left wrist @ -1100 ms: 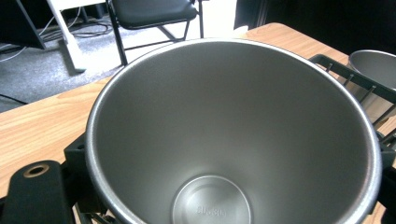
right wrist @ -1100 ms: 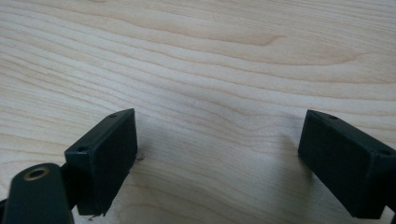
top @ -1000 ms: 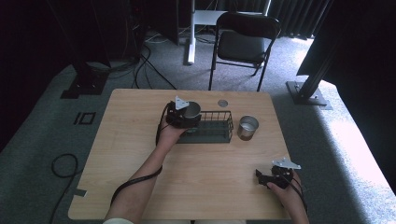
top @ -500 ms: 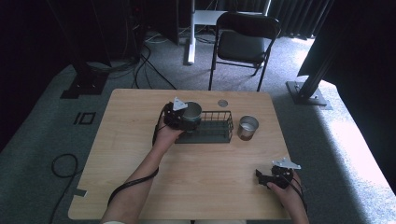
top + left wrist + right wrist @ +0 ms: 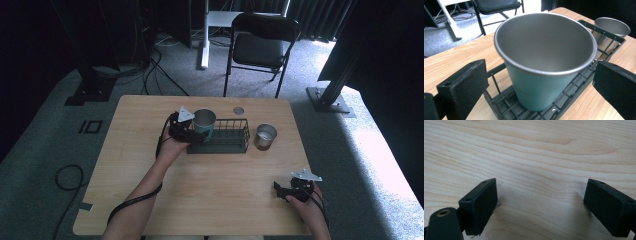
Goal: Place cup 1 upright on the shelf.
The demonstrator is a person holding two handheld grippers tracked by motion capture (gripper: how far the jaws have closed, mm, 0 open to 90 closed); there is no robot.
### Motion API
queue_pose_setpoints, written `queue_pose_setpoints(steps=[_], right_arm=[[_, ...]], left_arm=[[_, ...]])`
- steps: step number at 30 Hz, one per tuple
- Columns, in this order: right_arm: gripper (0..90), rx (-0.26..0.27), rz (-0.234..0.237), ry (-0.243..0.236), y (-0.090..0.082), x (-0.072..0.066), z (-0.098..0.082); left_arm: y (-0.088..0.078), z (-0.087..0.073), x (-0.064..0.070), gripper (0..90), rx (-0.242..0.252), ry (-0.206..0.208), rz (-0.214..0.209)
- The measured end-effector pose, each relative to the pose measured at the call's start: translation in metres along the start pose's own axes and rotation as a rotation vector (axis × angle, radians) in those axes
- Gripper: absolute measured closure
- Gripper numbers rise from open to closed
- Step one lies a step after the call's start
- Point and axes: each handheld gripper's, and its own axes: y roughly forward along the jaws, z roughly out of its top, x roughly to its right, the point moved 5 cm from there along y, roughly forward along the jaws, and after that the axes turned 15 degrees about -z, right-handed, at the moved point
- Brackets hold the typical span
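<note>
A teal cup with a steel inside stands upright in the left end of a black wire basket. My left gripper is at the basket's left end, pointing at the cup. In the left gripper view the teal cup stands between the widely parted jaws of the open left gripper, and neither pad touches it. Near the table's front right corner my right gripper is open. In the right gripper view, the right gripper has bare wood between its pads.
A smaller steel cup stands on the table just right of the basket, and the steel cup also appears past the basket's rim. A small round disc lies behind the basket. A black chair stands beyond the table.
The left gripper has shifted slightly to the left, away from the teal cup, which stays in the basket. The right gripper has not moved.
</note>
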Motion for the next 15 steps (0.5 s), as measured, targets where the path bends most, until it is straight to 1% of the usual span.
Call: queue_pose_setpoints(steps=[3,7,9,11,14,15], right_arm=[[11.4,0.0,0.0,0.0,0.0,0.0,0.0],[11.4,0.0,0.0,0.0,0.0,0.0,0.0],[11.4,0.0,0.0,0.0,0.0,0.0,0.0],[11.4,0.0,0.0,0.0,0.0,0.0,0.0],[11.4,0.0,0.0,0.001,0.0,0.0,0.0],[11.4,0.0,0.0,0.001,0.0,0.0,0.0]], left_arm=[[-0.006,-0.002,-0.001,0.7,0.007,-0.002,0.002],[-0.012,-0.006,-0.001,0.7,-0.002,-0.002,-0.002],[-0.015,-0.009,-0.002,0.7,-0.005,-0.001,0.004],[-0.017,-0.011,-0.002,0.7,-0.007,-0.003,-0.001],[-0.021,-0.014,-0.001,0.7,-0.007,0.004,0.009],[-0.022,-0.015,-0.001,0.7,-0.001,0.009,0.012]])
